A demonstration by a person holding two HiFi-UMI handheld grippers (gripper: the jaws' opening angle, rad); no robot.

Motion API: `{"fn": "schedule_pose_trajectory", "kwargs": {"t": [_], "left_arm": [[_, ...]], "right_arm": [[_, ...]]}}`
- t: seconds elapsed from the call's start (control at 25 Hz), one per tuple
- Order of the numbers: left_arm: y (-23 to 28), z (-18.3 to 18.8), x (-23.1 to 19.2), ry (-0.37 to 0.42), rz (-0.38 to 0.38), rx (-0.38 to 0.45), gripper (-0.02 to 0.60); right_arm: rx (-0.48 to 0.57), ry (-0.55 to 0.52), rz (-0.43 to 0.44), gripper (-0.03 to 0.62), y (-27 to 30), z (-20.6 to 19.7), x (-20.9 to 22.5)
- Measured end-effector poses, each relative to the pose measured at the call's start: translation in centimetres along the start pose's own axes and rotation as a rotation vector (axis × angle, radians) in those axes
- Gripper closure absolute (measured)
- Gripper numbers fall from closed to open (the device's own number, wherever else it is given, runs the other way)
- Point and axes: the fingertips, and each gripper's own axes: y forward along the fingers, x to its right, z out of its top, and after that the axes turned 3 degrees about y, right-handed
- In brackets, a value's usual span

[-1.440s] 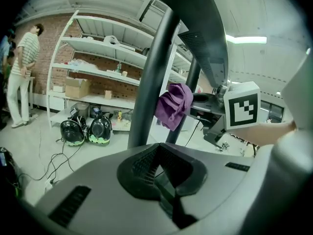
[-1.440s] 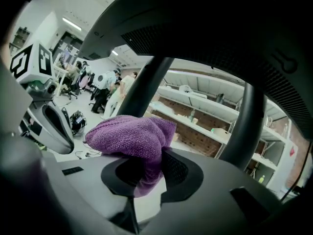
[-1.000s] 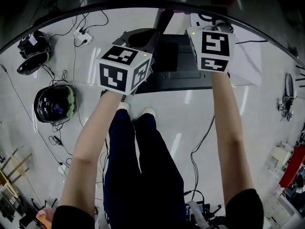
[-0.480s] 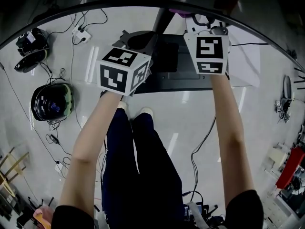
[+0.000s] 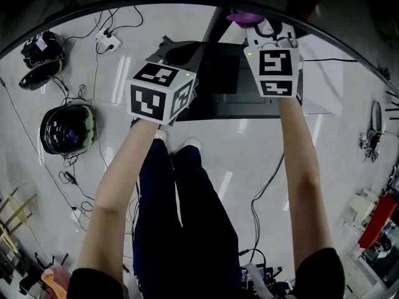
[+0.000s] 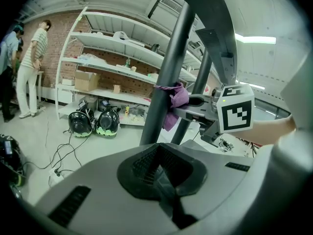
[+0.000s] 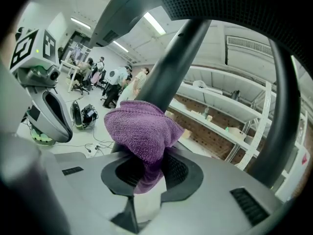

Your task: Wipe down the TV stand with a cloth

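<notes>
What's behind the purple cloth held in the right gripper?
The TV stand's dark pole rises right behind the purple cloth, which the right gripper presses against it. The stretch of pole under the cloth is covered.

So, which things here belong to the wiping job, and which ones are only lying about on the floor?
Belongs to the job:
purple terry cloth, clamped in the right gripper;
dark round metal pole of the TV stand, with the cloth against it;
the stand's flat black base.

Just lying about:
black-and-green helmet on the floor;
white power strip;
loose black cables.
</notes>
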Motion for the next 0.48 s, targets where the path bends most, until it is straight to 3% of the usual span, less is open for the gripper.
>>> {"fn": "schedule_pose_trajectory", "kwargs": {"t": [0.48], "left_arm": [[0.2, -1.4, -1.7, -0.021, 0.035, -0.014, 0.575]], "right_arm": [[-0.097, 0.052, 0.122, 0.496, 2.0, -4.5, -2.2]]}}
